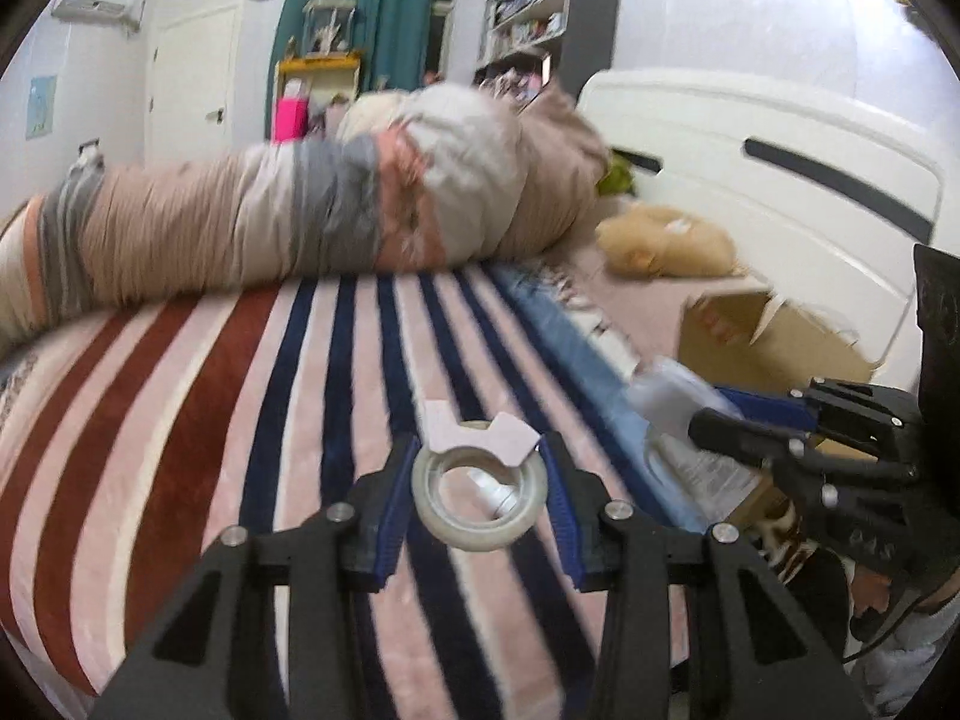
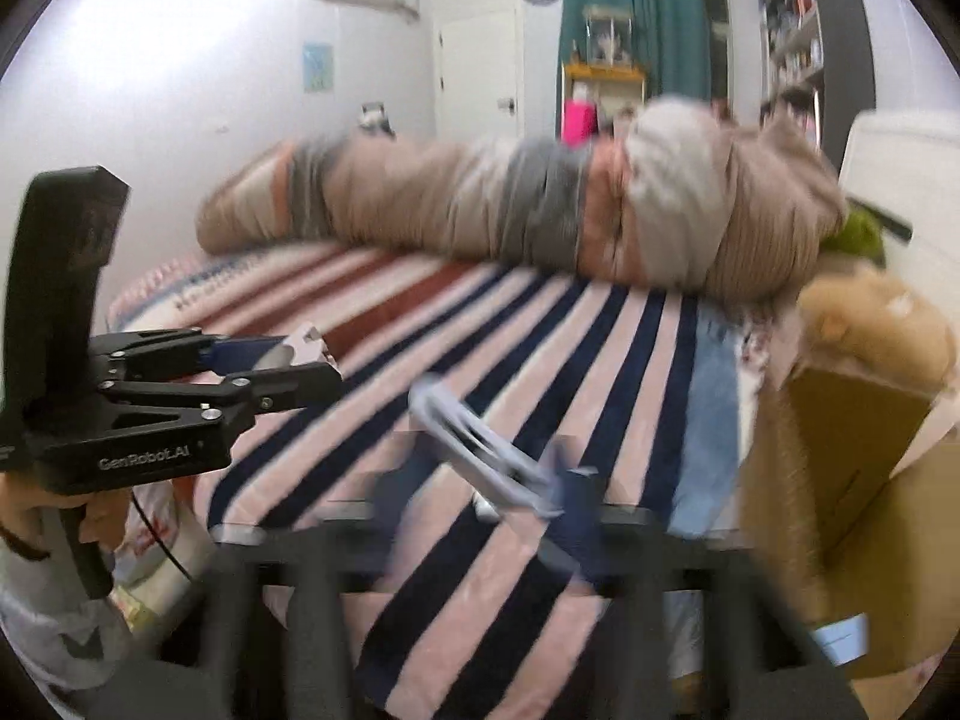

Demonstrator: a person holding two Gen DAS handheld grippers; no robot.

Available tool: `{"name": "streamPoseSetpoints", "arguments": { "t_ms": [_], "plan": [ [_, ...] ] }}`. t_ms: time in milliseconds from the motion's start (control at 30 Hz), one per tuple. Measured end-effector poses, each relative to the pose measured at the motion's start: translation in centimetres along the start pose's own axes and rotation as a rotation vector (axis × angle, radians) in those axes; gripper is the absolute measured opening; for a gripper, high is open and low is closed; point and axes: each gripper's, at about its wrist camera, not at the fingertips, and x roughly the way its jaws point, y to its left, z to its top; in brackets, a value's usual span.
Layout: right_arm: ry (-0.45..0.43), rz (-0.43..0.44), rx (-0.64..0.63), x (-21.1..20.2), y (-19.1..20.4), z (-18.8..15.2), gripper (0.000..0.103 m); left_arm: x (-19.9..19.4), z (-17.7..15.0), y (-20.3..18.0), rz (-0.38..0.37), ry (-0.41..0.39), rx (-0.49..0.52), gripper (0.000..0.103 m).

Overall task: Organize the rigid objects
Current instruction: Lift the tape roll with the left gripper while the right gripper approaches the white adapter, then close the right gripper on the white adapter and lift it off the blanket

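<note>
Clear tape roll (image 1: 480, 501) sits pinched between the blue pads of the left claw (image 1: 480, 510), lifted above the striped blanket (image 1: 240, 420) on the bed. To its right, the right claw (image 2: 516, 504) is pressed together on a pale, flat, blurred object (image 2: 474, 438) I cannot identify. A cardboard box (image 2: 852, 480) stands just right of that claw; rolled bedding (image 1: 300, 222) lies beyond.

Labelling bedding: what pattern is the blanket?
Striped blanket: pink, white, rust-red and navy; clearest in left wrist view.
</note>
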Motion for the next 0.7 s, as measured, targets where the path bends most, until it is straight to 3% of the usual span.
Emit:
{"name": "streamPoseSetpoints", "arguments": {
  "t_ms": [67,133,233,433,500,567,700],
  "plan": [
    [-0.031,-0.031,-0.002,-1.3,-0.8,0.8,0.013,-0.7,1.1,-1.0,-0.014,-0.026,0.022,0.038],
    [0.007,-0.065,0.014,-1.0,-1.7,0.8,0.013,-0.8,2.0,-2.1,-0.025,-0.029,0.034,0.038],
    [0.043,0.012,0.033,0.0,-1.8,0.2,0.013,0.0,2.3,-2.3,-0.005,-0.019,0.017,0.038],
    [0.139,0.075,0.009,3.0,-0.6,-0.8,0.015,1.1,0.8,0.0,0.037,0.032,-0.036,0.038],
    [0.168,0.083,0.002,3.7,0.0,-1.4,0.023,1.1,0.4,0.8,0.040,0.040,-0.046,0.038],
    [0.213,0.098,0.015,5.1,0.7,-2.3,0.037,1.2,0.1,1.3,0.037,0.046,-0.053,0.038],
    [0.317,0.053,0.095,7.9,0.8,-5.8,0.042,1.6,-0.6,2.0,0.020,0.056,-0.064,0.038]
  ]
}}
